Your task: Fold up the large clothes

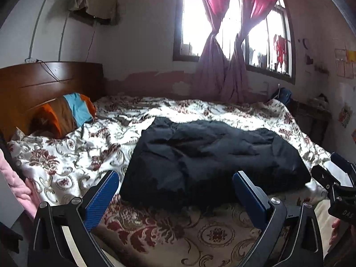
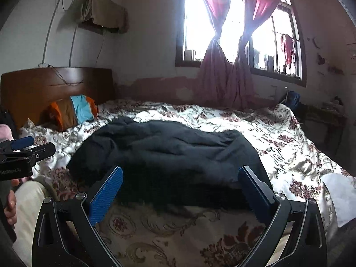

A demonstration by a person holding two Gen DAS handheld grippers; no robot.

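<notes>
The dark navy padded garment (image 1: 211, 155) lies bunched on the floral quilt (image 1: 66, 155). The left gripper (image 1: 175, 191) and the right gripper (image 2: 181, 187) are wide apart and hold nothing, so folding seems not yet begun; next, each should pinch a near corner.

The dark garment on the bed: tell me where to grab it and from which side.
Grip the near hem of the dark garment, at its two near corners, coming in low from the foot side where both grippers already face it. That edge lies flat and exposed on the floral bedspread, closest to the open left gripper and right gripper; the far edge is bunched.
</notes>
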